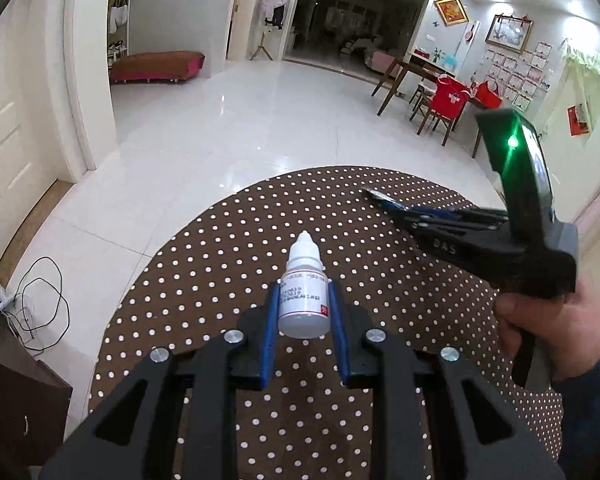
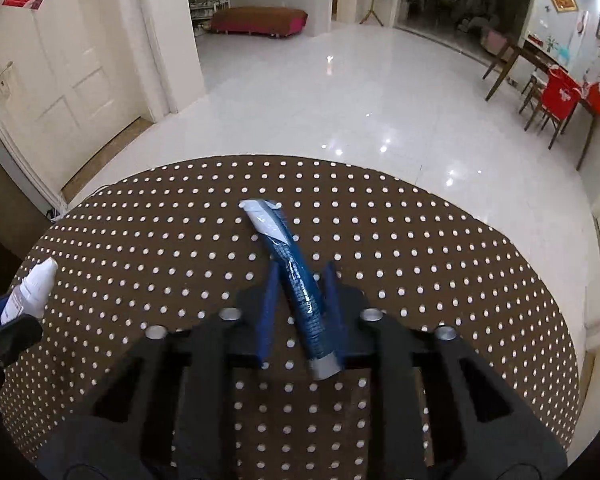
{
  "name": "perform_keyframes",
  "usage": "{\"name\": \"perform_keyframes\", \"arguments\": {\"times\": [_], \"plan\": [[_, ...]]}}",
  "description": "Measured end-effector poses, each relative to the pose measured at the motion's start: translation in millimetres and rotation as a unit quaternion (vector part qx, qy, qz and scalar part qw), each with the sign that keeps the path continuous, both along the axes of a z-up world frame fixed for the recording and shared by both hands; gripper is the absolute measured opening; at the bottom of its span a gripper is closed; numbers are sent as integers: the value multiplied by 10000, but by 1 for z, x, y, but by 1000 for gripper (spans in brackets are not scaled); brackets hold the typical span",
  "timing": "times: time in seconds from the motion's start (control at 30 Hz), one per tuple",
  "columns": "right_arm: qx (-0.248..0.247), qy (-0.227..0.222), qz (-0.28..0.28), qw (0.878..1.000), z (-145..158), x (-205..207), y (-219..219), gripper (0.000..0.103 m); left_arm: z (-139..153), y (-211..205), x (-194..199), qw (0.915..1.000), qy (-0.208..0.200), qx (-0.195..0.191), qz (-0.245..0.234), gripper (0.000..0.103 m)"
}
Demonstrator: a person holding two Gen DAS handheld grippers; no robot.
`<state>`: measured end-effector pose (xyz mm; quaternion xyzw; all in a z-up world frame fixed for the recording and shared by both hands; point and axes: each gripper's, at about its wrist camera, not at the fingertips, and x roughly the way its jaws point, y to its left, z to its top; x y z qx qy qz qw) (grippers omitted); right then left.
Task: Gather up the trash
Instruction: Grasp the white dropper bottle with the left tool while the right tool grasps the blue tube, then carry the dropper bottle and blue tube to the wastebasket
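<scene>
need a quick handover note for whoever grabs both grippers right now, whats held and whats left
Left gripper: shut on the small white plastic dropper bottle, held over the round brown table with white polka dots.
Right gripper: shut on the blue squeezed tube with a grey cap, which sits slanted between the pads, also over the table.
Done: both pieces of trash are gripped.
Left: carry both to a bin; none is in view. No other trash shows on the table.
</scene>
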<state>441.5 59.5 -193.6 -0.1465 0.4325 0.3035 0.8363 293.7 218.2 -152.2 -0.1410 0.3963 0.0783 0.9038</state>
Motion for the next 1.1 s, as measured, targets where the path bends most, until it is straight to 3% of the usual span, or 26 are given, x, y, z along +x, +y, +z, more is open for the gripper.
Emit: {"name": "perform_keyframes", "arguments": {"times": [0.23, 0.63, 0.83, 1.1], "plan": [[859, 347, -327, 9952, 28, -32, -61, 13, 8, -30, -10, 9995, -146, -25, -266, 23], [2116, 112, -1171, 9702, 109, -89, -226, 13, 44, -136, -10, 9902, -593, 2, -1268, 23], [2493, -235, -1813, 9510, 137, -132, -323, 13, 65, -213, -13, 9763, -811, 83, -2003, 23], [2631, -580, -3054, 9133, 139, -202, -470, 13, 72, -329, -21, 9469, -843, 97, -3102, 23]]}}
